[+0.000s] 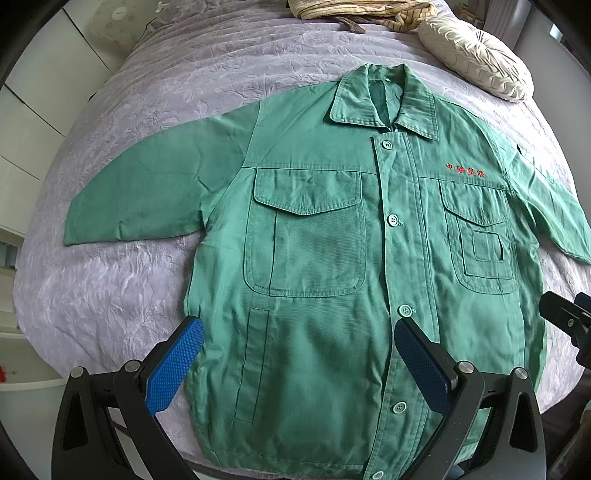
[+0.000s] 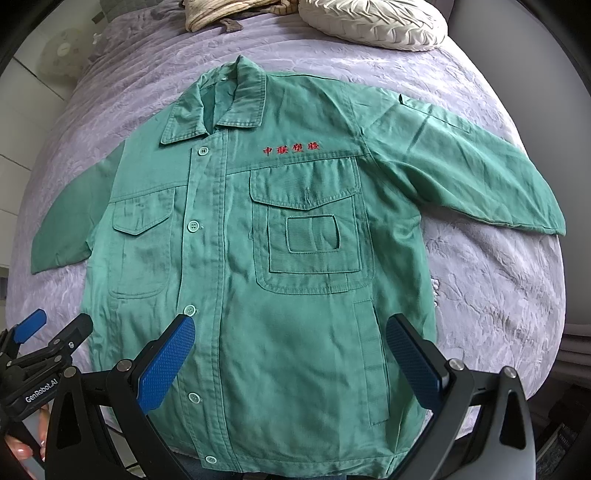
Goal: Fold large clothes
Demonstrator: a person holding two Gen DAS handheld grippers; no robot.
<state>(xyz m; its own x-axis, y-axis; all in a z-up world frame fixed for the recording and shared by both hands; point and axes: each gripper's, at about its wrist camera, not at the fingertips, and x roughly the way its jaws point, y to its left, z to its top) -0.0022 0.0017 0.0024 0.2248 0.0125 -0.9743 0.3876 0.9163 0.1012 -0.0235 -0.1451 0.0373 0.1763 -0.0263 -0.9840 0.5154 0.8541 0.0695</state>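
A green work jacket (image 1: 332,258) lay face up and buttoned on a bed, spread flat with both sleeves stretched out to the sides, collar toward the far end. Red embroidered characters (image 2: 291,148) sat above one flapped chest pocket (image 2: 310,229). The left gripper (image 1: 299,365) hung above the jacket's lower hem, its blue-padded fingers (image 1: 177,365) spread wide and gripping nothing. The right gripper (image 2: 291,363) hovered over the hem beside it, jaws likewise wide apart and empty. Under the jacket lay a crinkled lilac bedspread (image 1: 129,277). At the far end rested a cream pleated cushion (image 1: 476,55) and a striped bundle of cloth (image 1: 362,11).
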